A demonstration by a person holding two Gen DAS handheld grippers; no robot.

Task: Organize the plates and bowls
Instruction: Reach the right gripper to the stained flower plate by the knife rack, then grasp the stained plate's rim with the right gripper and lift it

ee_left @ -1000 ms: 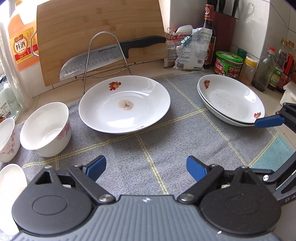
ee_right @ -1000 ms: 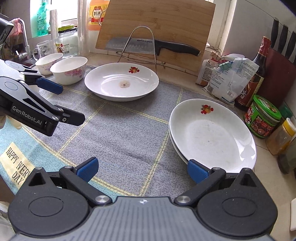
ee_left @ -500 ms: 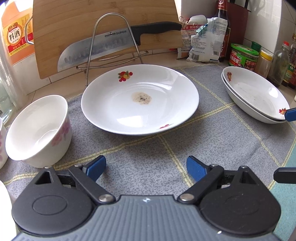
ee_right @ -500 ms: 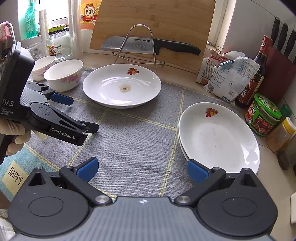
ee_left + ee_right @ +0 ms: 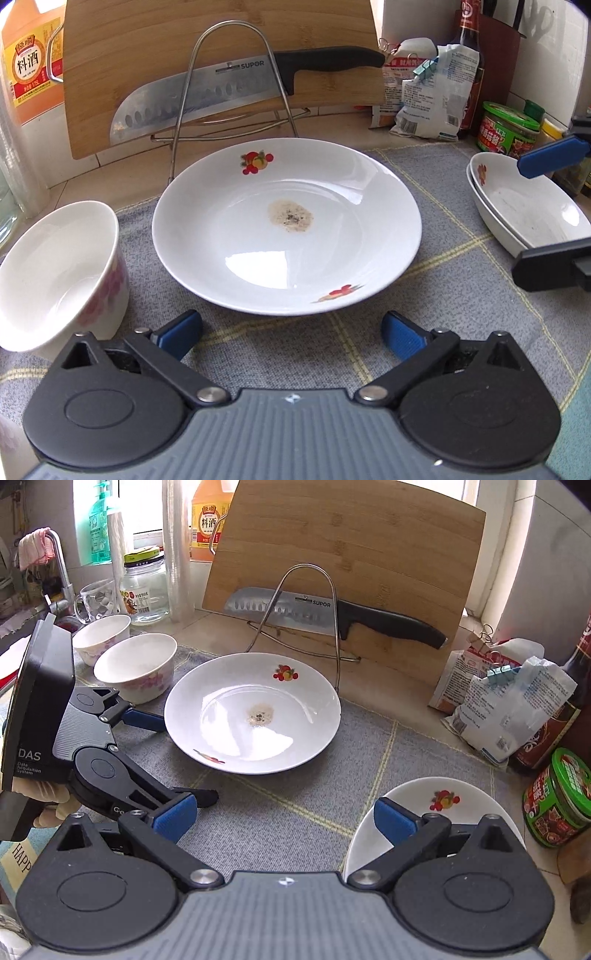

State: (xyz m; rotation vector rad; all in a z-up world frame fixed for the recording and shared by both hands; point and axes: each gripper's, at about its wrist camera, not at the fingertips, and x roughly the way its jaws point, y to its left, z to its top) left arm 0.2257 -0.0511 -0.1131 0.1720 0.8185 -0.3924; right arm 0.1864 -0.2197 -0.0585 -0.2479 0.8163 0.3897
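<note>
A white plate with fruit prints and a brown stain (image 5: 288, 225) lies on the grey mat, also in the right wrist view (image 5: 253, 712). My left gripper (image 5: 291, 334) is open and empty just before its near rim; it shows from the side in the right wrist view (image 5: 177, 757). Two stacked white plates (image 5: 528, 210) lie to the right; my right gripper (image 5: 284, 818) is open and empty, its right finger over their rim (image 5: 424, 801). A floral bowl (image 5: 59, 273) stands left of the plate, with a second bowl (image 5: 101, 637) behind it.
A cutting board (image 5: 221, 66) leans at the back with a knife (image 5: 229, 96) on a wire rack (image 5: 229, 92). Bags, a sauce bottle and a green jar (image 5: 557, 812) crowd the right. A glass jar (image 5: 146, 587) and cup stand at the back left.
My left gripper has moved forward up to the stained plate's near rim. My right gripper has moved forward and left, so the stacked plates now sit low at its right finger.
</note>
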